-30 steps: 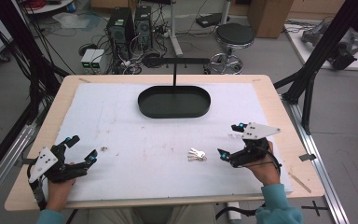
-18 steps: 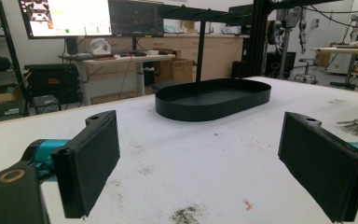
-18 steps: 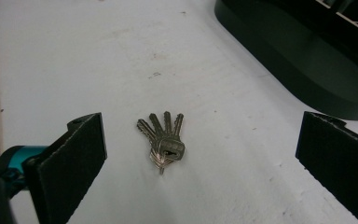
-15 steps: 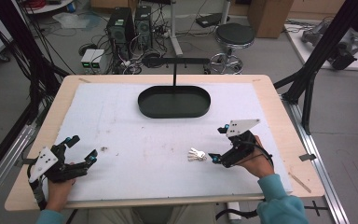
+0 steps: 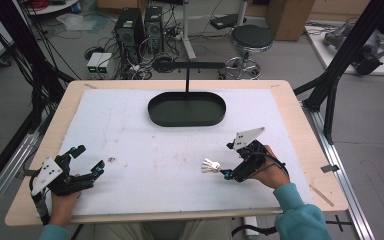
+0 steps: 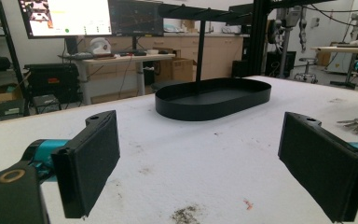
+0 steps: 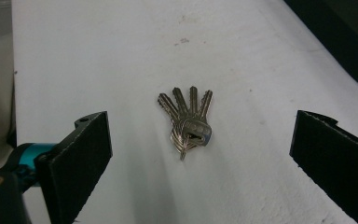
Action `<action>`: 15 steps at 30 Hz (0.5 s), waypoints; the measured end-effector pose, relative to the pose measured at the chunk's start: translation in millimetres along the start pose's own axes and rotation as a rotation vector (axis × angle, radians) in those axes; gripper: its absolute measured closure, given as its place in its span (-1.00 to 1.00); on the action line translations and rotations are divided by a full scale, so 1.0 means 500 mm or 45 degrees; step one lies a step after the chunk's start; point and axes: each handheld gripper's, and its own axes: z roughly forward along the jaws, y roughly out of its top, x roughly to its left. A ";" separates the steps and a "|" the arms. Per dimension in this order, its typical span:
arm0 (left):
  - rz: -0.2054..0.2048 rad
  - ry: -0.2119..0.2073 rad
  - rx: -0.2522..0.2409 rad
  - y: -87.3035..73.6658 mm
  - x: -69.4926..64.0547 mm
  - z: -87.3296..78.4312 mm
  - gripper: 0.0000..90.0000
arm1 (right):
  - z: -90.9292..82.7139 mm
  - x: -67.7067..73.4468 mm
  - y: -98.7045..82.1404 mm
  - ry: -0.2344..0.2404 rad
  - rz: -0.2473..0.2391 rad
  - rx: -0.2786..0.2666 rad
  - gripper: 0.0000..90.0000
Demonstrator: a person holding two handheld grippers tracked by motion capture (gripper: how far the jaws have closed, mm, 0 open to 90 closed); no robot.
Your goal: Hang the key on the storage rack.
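White table mat (image 5: pixel 130 130), empty black tray (image 5: pixel 186 108), keys (image 5: pixel 210 165) outside.

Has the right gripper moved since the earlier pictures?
Yes. The right gripper has moved left across the table, closer to the keys.

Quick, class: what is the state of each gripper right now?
Left gripper: open, holding nothing.
Right gripper: open, empty, jaws spread either side of the bunch of keys lying on the table.
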 end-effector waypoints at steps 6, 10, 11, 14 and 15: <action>-0.001 0.001 0.000 0.000 0.000 0.000 -0.71 | 0.013 0.002 0.000 0.028 0.001 0.060 -0.85; -0.001 0.000 0.000 0.000 0.000 0.001 -0.71 | 0.022 0.002 0.001 0.061 0.012 0.122 -0.68; -0.001 0.001 0.000 0.000 0.000 0.000 -0.71 | 0.024 0.003 0.001 0.059 0.016 0.131 -0.68; -0.001 0.001 0.000 0.000 0.000 0.000 -0.71 | 0.032 0.002 0.001 0.046 0.017 0.154 -0.68; -0.001 0.001 0.001 0.000 0.000 0.000 -0.71 | 0.034 0.002 0.001 0.053 0.030 0.158 -0.68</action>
